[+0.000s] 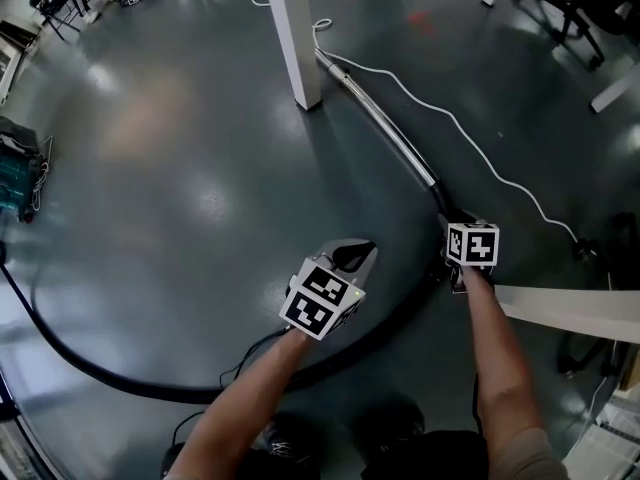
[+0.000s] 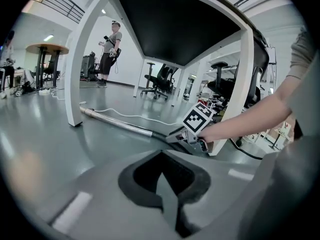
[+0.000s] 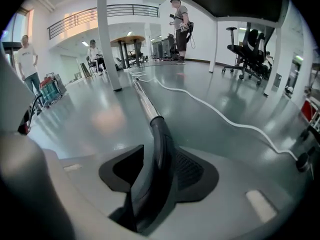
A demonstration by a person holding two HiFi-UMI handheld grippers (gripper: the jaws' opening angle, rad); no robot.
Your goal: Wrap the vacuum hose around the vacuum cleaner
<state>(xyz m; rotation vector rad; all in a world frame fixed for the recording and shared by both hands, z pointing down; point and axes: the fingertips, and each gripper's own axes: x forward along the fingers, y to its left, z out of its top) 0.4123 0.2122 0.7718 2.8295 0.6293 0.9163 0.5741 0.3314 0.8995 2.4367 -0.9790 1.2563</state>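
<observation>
Right gripper view: right claw (image 3: 154, 160) clamps the vacuum hose (image 3: 159, 133); left claw (image 2: 163, 178), closed, hangs nearby.

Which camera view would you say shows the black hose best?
The head view: the hose curves from the picture's left edge round to the right claw. The right gripper view shows only its end clamped in the claw; the left gripper view, a short stretch beside that claw.
</observation>
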